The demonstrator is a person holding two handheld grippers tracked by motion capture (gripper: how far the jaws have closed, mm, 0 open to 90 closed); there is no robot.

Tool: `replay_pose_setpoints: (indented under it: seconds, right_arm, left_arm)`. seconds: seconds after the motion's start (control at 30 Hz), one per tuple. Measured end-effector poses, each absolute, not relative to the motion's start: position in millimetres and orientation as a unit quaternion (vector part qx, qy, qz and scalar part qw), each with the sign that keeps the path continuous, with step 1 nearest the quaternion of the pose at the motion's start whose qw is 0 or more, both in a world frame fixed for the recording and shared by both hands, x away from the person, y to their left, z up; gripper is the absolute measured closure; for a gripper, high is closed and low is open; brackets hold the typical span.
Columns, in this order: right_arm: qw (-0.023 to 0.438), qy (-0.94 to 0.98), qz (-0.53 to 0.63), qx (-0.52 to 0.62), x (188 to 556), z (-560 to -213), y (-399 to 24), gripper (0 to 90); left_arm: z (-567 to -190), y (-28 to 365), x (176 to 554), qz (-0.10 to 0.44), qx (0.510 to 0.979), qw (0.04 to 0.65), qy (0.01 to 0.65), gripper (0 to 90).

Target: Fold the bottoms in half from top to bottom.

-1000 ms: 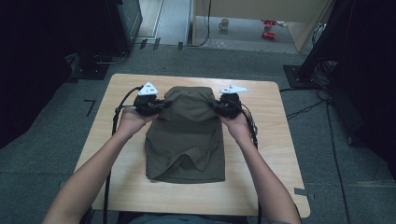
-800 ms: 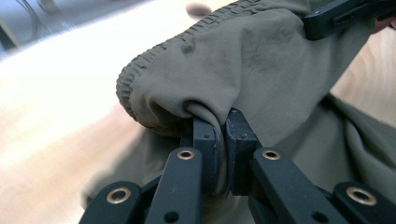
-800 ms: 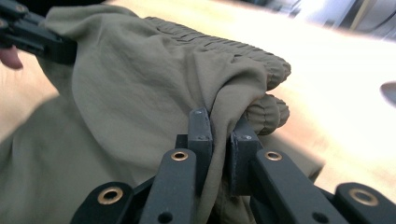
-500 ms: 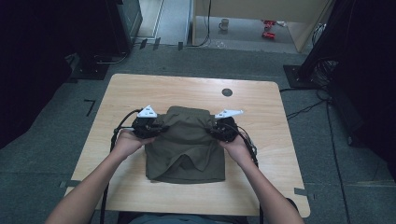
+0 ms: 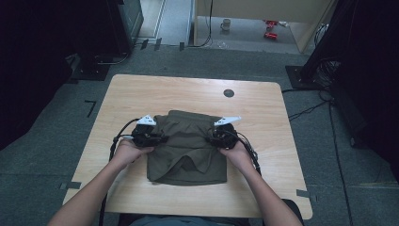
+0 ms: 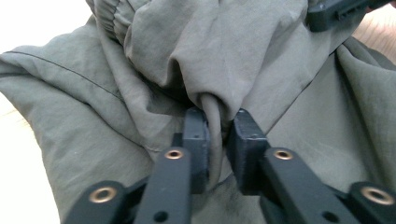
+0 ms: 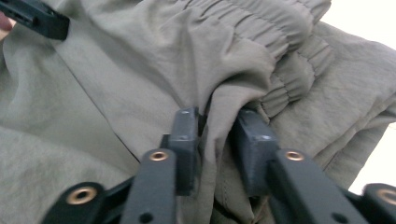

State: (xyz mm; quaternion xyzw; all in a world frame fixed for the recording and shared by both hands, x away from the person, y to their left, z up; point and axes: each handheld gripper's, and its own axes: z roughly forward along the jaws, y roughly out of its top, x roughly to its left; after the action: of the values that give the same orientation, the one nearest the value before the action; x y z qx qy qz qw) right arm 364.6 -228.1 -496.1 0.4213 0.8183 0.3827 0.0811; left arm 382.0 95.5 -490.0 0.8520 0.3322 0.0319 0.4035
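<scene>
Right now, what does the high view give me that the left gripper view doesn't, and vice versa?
High view: the whole wooden table, both forearms, and the left claw and right claw at opposite edges of the olive garment, folded over toward the person.

Left gripper view: close up, a fold of cloth stands between the jaws, which have just been opening; a gap shows beside the fold. Elastic gathering appears at top.

Both: the same olive garment, with the left claw at its edge.

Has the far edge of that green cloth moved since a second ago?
Yes. The cloth's far edge has come toward the person, away from the dark round hole in the table.
</scene>
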Motion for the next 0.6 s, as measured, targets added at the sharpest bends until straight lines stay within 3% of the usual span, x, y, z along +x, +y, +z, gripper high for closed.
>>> replay_pose_setpoints:
  seconds: [0.07, 0.23, 0.6]
  right_arm:
    - [0.077, 0.82, 0.379, 0.421, 363, -493, -228, 54.3]
    - [0.098, 0.818, 0.394, 0.407, 357, -477, -234, 51.2]
    - [0.125, 0.807, 0.411, 0.406, 366, -467, -246, 57.8]
  left_arm:
    - [-486, 96, 382, 0.038, 0.854, 0.4, 0.33, 68.2]
    - [-475, 104, 381, 0.05, 0.849, 0.412, 0.328, 61.8]
    - [-462, 118, 395, 0.076, 0.835, 0.434, 0.33, 60.2]
